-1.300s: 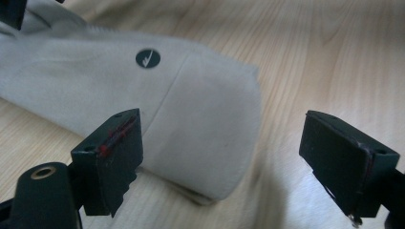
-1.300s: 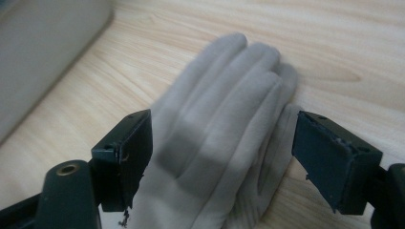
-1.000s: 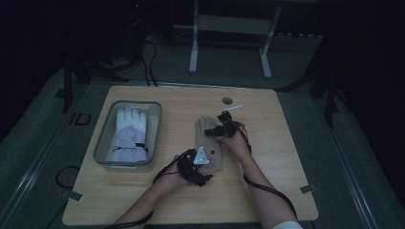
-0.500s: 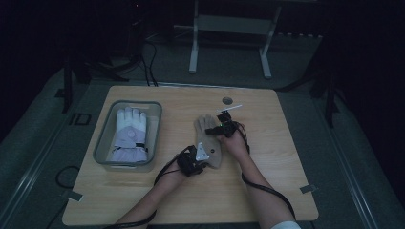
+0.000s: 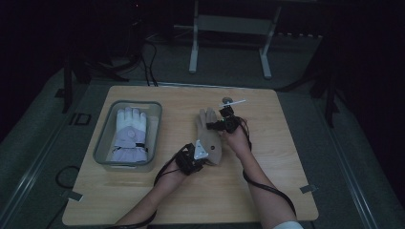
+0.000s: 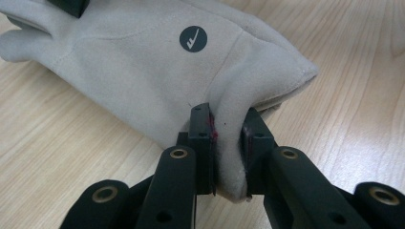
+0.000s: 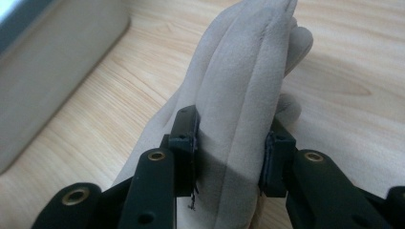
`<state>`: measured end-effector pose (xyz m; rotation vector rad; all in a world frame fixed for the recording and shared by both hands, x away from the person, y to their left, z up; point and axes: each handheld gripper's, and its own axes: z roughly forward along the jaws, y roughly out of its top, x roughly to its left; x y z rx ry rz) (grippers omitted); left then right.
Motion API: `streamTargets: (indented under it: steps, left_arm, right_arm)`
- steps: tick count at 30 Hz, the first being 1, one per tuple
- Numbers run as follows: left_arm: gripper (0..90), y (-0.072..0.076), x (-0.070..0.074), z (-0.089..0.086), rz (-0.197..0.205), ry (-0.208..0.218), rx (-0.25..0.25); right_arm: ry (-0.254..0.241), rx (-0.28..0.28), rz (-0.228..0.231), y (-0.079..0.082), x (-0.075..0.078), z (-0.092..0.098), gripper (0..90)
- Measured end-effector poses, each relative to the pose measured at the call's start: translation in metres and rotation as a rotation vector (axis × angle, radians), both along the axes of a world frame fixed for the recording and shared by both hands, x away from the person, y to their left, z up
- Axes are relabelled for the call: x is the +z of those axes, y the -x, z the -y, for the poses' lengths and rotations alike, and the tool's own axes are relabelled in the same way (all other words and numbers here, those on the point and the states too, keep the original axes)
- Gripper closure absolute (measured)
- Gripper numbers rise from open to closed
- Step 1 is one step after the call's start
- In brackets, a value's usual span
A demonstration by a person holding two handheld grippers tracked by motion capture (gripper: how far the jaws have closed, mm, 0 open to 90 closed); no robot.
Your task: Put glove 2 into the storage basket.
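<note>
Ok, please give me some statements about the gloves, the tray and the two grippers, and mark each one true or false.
1. The left gripper is shut on the cuff end of the beige glove. True.
2. The right gripper is open and holds nothing. False: it is shut on the finger end of the beige glove.
3. A white glove lies inside the grey tray. True.
4. The beige glove lies inside the tray with the white one. False: it is over the wooden table, to the right of the tray.
5. The beige glove has a round dark logo with a light tick mark. True.
</note>
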<state>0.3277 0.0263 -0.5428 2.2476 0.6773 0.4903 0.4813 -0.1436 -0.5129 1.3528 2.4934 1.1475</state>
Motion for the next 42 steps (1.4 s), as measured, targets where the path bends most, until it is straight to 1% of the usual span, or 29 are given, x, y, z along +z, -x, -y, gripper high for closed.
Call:
streamTargets:
  steps: [1,2,4,7,9,11,16,17,18,21,24,28,33,34,35,37,40,42]
  left_arm:
    - [78.8,0.001,0.002,-0.001,0.003,-0.005,0.002]
    - [78.8,0.001,0.003,-0.001,0.005,0.0,0.003]
    - [78.8,0.001,0.004,-0.001,0.003,0.0,0.001]
    - [78.8,0.006,0.011,-0.004,0.012,-0.003,0.004]
    - [78.8,0.006,0.016,-0.006,0.003,0.001,0.008]
    - [78.8,0.007,0.019,-0.009,0.01,0.008,0.014]
    - [78.8,0.008,0.028,-0.018,0.008,0.015,0.017]
    - [78.8,0.008,0.029,-0.019,0.006,0.016,0.018]
    - [78.8,0.009,0.03,-0.02,0.011,0.007,0.018]
    - [78.8,0.01,0.035,-0.024,0.014,0.004,0.022]
    - [78.8,0.01,0.04,-0.029,0.021,0.008,0.03]
    - [78.8,0.01,0.045,-0.038,0.014,0.018,0.042]
    - [78.9,0.013,0.054,-0.05,0.027,0.003,0.058]
    - [78.8,0.013,0.054,-0.05,0.027,0.003,0.058]
    - [78.8,0.014,0.058,-0.056,0.036,-0.005,0.064]
    - [78.8,0.015,0.062,-0.064,0.042,0.0,0.076]
    - [78.9,0.015,0.065,-0.074,0.039,0.0,0.084]
    - [78.9,0.016,0.067,-0.08,0.044,-0.013,0.092]
  right_arm:
    - [0.0,0.0,0.003,0.001,0.002,0.0,65.0]
    - [-0.002,-0.001,0.007,0.002,0.005,-0.001,65.0]
    - [-0.002,0.0,0.009,0.002,0.006,-0.001,64.9]
    - [-0.015,0.005,0.015,0.005,0.014,-0.003,64.9]
    - [-0.013,0.002,0.025,0.006,0.017,-0.005,64.9]
    - [-0.02,0.003,0.028,0.007,0.021,-0.007,64.9]
    - [-0.025,0.01,0.043,0.009,0.031,-0.014,64.9]
    - [-0.03,0.009,0.044,0.01,0.033,-0.015,64.9]
    - [-0.035,0.011,0.045,0.01,0.035,-0.017,64.9]
    - [-0.036,0.017,0.05,0.011,0.041,-0.021,64.9]
    - [-0.041,0.018,0.058,0.011,0.046,-0.026,64.9]
    - [-0.044,0.021,0.061,0.011,0.053,-0.033,64.9]
    - [-0.048,0.04,0.073,0.011,0.062,-0.048,64.8]
    - [-0.048,0.04,0.073,0.011,0.062,-0.048,64.8]
    - [-0.049,0.046,0.08,0.011,0.065,-0.052,64.9]
    - [-0.054,0.059,0.092,0.011,0.071,-0.063,64.9]
    - [-0.065,0.072,0.098,0.01,0.076,-0.074,64.9]
    - [-0.056,0.082,0.106,0.01,0.078,-0.082,64.9]
